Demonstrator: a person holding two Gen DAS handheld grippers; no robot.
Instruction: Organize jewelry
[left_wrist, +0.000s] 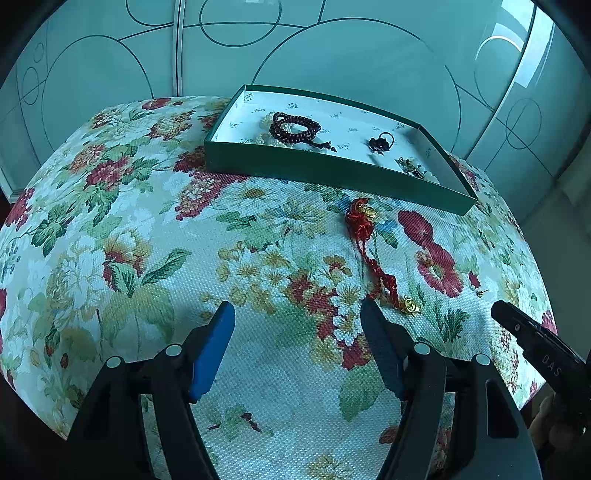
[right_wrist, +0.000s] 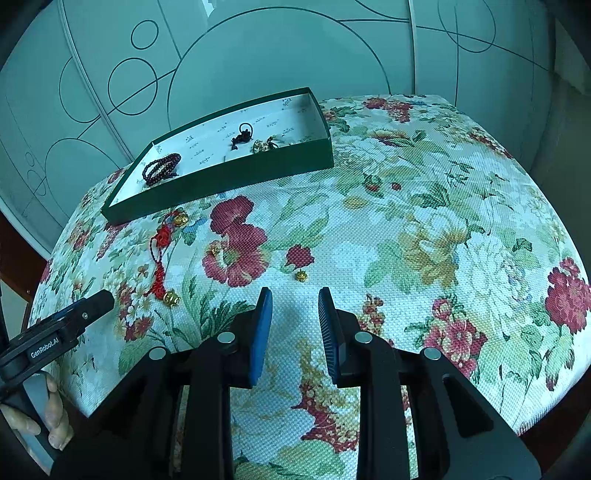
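Already, part of the jewelry is sitting in the green box (left_wrist: 332, 177), which is lying well ahead of both claws at the far side of the floral worktop (left_wrist: 155, 236). Inside it, the dark bead bracelet (left_wrist: 293, 129) is resting coiled over some pale beads, a small dark trinket (left_wrist: 380, 142) is lying further along, and a gold-and-dark cluster (right_wrist: 264, 144) is sitting near the box's end.

Outside the box, the red braided cord (left_wrist: 369, 251) with its gold charms is trailing across the cloth just ahead of the left claw (left_wrist: 297, 325), slightly to that claw's right side; its nearer gold charm (left_wrist: 410, 306) is lying just beside the claw's right finger. A small gold bead (right_wrist: 301, 275) is sitting alone directly ahead of the right claw (right_wrist: 295, 314), close to its tips. Another small gold piece (right_wrist: 215, 252) is lying on a red flower ahead and to the left of that claw, and a tiny dark stud (left_wrist: 481, 291) is showing to the right of the left claw.

The left claw is standing spread wide and holding nothing. The right claw is also parted, more narrowly, with nothing between its blue pads (right_wrist: 260, 332).

By my reading, the sorting is roughly halfway: several pieces are boxed, while the cord and the loose small items are waiting to be picked up.
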